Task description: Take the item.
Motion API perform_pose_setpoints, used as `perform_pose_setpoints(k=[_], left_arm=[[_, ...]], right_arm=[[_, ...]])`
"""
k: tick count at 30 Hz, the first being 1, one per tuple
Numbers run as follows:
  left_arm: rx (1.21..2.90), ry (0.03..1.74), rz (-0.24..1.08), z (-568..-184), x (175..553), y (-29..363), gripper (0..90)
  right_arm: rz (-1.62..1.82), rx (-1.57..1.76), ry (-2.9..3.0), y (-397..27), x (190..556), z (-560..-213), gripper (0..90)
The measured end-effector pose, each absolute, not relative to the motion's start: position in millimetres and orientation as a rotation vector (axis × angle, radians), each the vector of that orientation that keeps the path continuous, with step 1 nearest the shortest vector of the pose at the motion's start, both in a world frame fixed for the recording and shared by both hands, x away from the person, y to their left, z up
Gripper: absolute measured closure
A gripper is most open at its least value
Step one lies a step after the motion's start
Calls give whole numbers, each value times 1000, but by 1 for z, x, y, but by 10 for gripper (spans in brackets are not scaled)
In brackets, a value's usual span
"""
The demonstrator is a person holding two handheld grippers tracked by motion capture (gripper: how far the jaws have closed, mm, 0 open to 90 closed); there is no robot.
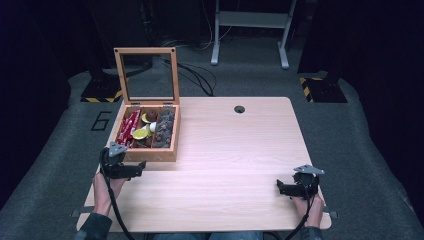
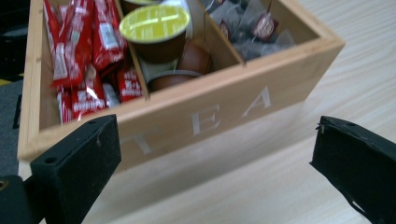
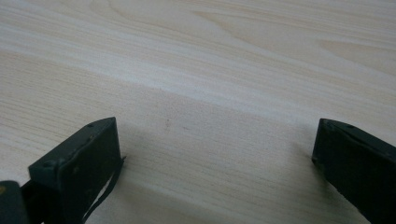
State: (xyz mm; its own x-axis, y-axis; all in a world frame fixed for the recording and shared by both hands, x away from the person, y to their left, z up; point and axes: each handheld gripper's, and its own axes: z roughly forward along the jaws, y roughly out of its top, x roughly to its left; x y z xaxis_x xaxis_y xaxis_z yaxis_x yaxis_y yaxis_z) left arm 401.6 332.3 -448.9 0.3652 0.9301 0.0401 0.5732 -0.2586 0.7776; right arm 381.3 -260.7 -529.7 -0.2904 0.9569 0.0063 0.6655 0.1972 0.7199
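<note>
A wooden tea box (image 1: pixel 150 155) stands on the left part of the table, its glazed lid (image 1: pixel 146 50) standing upright at the back. The front wall (image 2: pixel 224 112) reads "TEA". Inside are red sachets (image 2: pixel 77 51) in the left compartment, pods in the middle one, including a yellow-lidded pod (image 2: pixel 154 23), and tea bags (image 2: pixel 257 28) in the right one. My left gripper (image 1: pixel 137 169) hovers just in front of the box, open (image 2: pixel 212 140), nothing between its jaws. My right gripper (image 1: pixel 281 188) sits near the table's front right, open (image 3: pixel 215 140) over bare wood.
The light wooden table (image 1: pixel 225 150) has a round cable hole (image 1: pixel 239 109) near its far edge. Grey carpet surrounds it, with a "6" marked on the floor (image 1: pixel 101 120) at the left. White stand legs (image 1: pixel 250 30) and cables lie behind.
</note>
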Motion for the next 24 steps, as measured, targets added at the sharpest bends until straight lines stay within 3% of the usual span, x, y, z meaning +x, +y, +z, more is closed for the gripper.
perform_pose_setpoints(k=[24], left_arm=[[1977,1352,595,-418,478,335,0]], right_arm=[[865,1511,2036,-261,381,-530,3]])
